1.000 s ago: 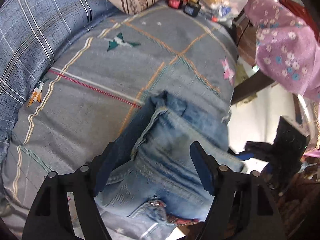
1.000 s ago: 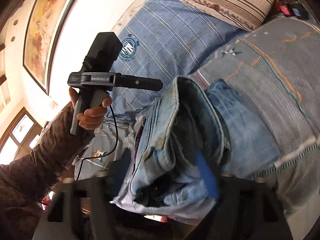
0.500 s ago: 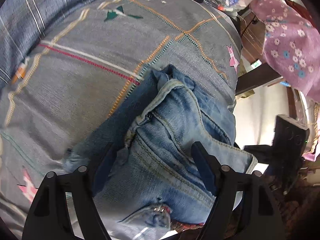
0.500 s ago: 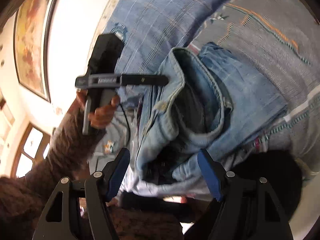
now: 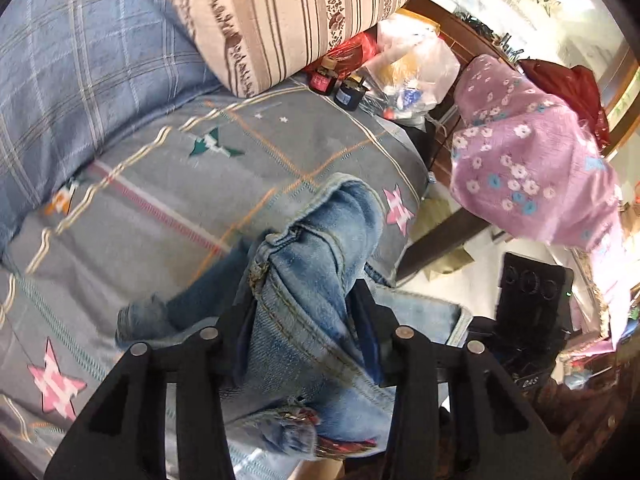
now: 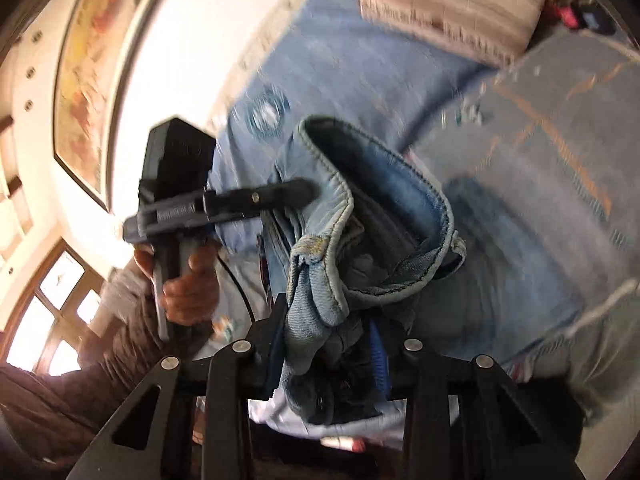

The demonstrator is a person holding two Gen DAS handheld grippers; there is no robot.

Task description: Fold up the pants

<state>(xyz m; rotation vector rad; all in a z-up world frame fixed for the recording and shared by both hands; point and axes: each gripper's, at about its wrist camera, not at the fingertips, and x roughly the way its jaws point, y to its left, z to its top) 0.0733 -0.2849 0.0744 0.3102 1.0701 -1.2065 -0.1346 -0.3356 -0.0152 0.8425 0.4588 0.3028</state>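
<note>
Denim fills both of your grips: the left gripper (image 5: pixel 304 312) has its jaws closing, with a bunched ridge of the jeans (image 5: pixel 320 248) between its fingers and the cloth already squeezed at the waistband seam. Your right gripper (image 6: pixel 328 336) is closing too, on a wad of waistband and pocket lining drawn tight between its blue pads (image 6: pixel 376 356). Taking two points of the waist end is likely meant to let you lift the jeans and lay them flat for a fold. Out from the jeans, their far end trails onto the patterned grey bedspread (image 5: pixel 168 184), near its edge; beyond it lies a striped pillow (image 5: pixel 280 12), and a pink flowered cloth (image 5: pixel 532 168) hangs past the bed's side. In the right view your left hand (image 6: pixel 188 284) wraps the handle of its gripper, sleeve below, the tool pointing across into the jeans. The left gripper tilts steeply down at the bed, while the right one points nearly level.
</note>
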